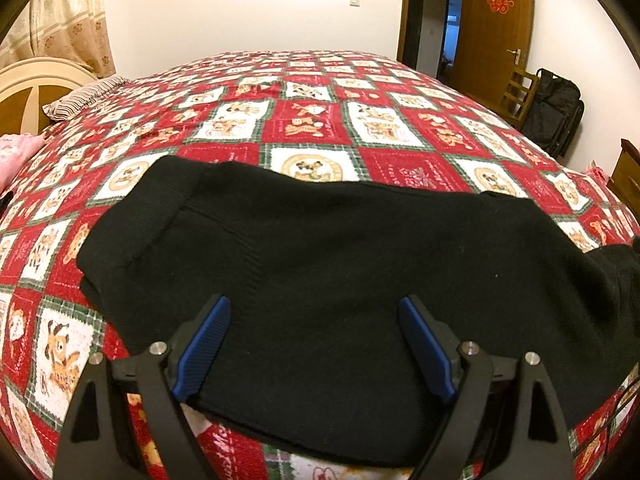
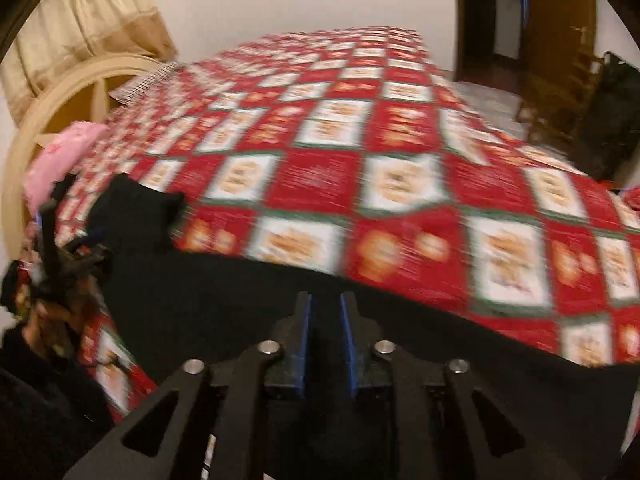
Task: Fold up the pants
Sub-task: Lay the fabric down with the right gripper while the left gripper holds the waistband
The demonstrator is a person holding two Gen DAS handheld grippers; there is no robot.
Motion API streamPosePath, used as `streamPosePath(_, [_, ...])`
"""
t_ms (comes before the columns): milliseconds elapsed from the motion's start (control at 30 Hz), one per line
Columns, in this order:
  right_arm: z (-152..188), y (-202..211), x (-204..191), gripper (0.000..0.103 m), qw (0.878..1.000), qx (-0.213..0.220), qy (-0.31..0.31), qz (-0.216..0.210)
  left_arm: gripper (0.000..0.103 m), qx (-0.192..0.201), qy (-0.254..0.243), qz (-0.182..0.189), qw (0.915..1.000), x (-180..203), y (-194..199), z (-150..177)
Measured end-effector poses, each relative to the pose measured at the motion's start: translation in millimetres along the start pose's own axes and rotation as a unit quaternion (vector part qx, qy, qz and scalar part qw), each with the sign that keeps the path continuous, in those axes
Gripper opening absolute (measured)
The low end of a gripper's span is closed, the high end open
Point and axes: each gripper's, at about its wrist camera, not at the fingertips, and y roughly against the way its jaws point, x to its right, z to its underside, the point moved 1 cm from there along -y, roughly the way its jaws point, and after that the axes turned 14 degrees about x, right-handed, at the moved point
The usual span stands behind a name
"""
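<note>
**Black pants spread on the quilt, one gripper wide, one pinched**

Bedroom, cream walls, big bed under a red-and-white patchwork quilt (image 1: 320,120). I use the quilt as my landmark. Black pants (image 1: 320,260) lie spread flat on its near part, the wider end towards the headboard side, the rest running off past the opposite edge of the left wrist view. Fabric looks mostly smooth, a seam visible near the wider end.

My left gripper (image 1: 314,308) hovers over the near edge of the pants, blue pads spread wide, nothing between them; I cannot tell whether the fingertips touch the cloth.

My right gripper (image 2: 326,300) has its pads drawn nearly together with a thin gap, black fabric lying in and under that gap. The right view is motion-blurred, so I cannot tell whether it truly grips the pants (image 2: 240,300).

Around the quilt: striped pillow (image 1: 86,96) at its headboard corner, cream headboard (image 1: 36,80) behind, pink cloth (image 1: 16,152) at that same end, curtain (image 1: 68,20) above. Past the quilt's far corner stands a wooden door (image 1: 496,28) with a red paper cutout, a black bag (image 1: 554,108) beside it.
</note>
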Motion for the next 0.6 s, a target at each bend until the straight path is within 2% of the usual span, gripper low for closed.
streamPosePath(33, [0.1,1.6,6.1,0.041,1.000,-0.004,0.008,0.003,0.089,-0.002,-0.001,-0.002,1.0000,0.6,-0.2,-0.4])
streamPosePath(67, [-0.2,2.4,16.9,0.055,0.999,-0.012,0.030,0.008,0.089,-0.003,-0.002,-0.004,1.0000,1.1,-0.4,-0.9])
streamPosePath(100, [-1.2,1.0,22.2,0.058,0.999,-0.016,0.044,0.014,0.089,-0.004,-0.002,-0.005,1.0000,1.4,-0.4,-1.1])
streamPosePath(167, [-5.3,-7.1,38.8,0.058,0.996,-0.034,0.078,0.021,0.090,-0.004,0.000,-0.006,1.0000,1.1,-0.3,-0.8])
streamPosePath(300, [-3.0,-25.4,57.9,0.058,0.989,-0.091,0.118,-0.017,0.090,-0.006,-0.002,-0.011,0.9999,2.2,-1.5,-1.5])
streamPosePath(367, [-2.9,-23.6,63.7,0.058,0.989,-0.094,0.112,-0.033,0.091,-0.007,-0.001,-0.011,0.9999,2.1,-2.5,-2.1])
streamPosePath(533, [15.0,-9.2,57.7,0.058,0.982,-0.124,0.130,-0.058,0.092,-0.011,-0.002,-0.016,0.9998,2.4,-3.8,-3.2])
streamPosePath(600, [21.1,-3.3,50.9,0.054,0.980,-0.135,0.135,-0.053,0.092,-0.013,0.001,-0.018,0.9998,2.4,-4.7,-4.0])
